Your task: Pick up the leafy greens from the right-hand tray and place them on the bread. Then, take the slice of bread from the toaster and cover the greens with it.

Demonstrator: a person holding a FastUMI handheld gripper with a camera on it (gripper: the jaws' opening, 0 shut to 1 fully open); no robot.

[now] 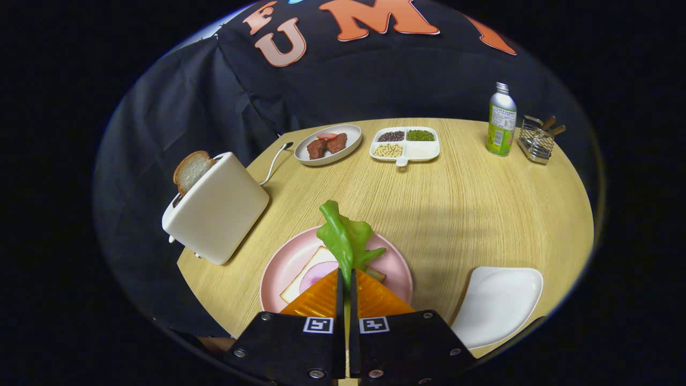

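Note:
My gripper (346,274) is shut on the leafy greens (345,238), which stick up ahead of the fingertips. The greens hang over a pink plate (278,271) that holds a slice of bread (305,276) topped with a pink round slice. A white toaster (217,206) stands to the left of the plate, tilted in this view, with a slice of bread (191,169) poking out of its slot. A white tray (498,305) lies to the right of the fingers with nothing on it.
At the table's far side sit a grey plate with meat pieces and a tomato slice (328,143) and a white divided dish of beans (405,143). A green bottle (501,120) and a wire holder (537,140) stand far right. The toaster's cord (274,161) trails back.

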